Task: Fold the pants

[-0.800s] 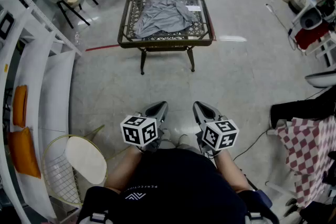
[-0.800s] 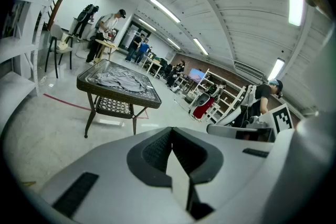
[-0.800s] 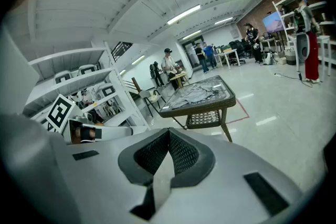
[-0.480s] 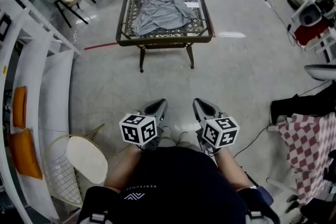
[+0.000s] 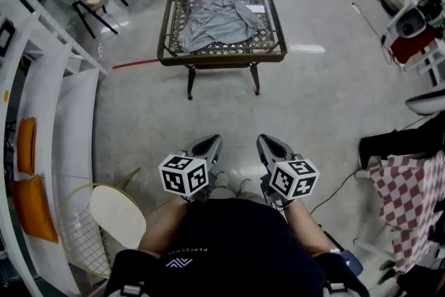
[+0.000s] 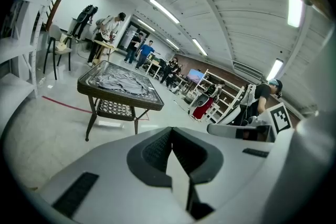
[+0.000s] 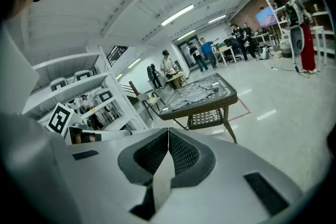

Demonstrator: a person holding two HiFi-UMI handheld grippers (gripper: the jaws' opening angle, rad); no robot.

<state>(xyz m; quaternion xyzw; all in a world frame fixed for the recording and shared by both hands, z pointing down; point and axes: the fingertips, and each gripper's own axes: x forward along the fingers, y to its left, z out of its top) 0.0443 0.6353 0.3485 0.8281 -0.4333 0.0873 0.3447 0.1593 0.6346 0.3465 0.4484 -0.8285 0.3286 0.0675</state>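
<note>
A: The pants (image 5: 219,23), what material do they look like?
B: Thin grey cloth, matt and soft, with many wrinkles. The surface (image 5: 169,52) under them has a dark frame with a woven lattice, rough to the eye. Its top shines a little, like glass.
A: And the floor (image 5: 327,94)?
B: Pale, smooth and glossy. The ceiling lamps reflect in it as white strips.
A: The left tool (image 5: 210,142) and the right tool (image 5: 267,142)?
B: Both have smooth matt grey plastic shells. The pads (image 6: 157,149) are dark and finely ribbed, like rubber. At the right hangs a red-and-white checked cloth (image 5: 403,195). At the left stands a thin wire chair (image 5: 73,236) with a smooth cream seat.
</note>
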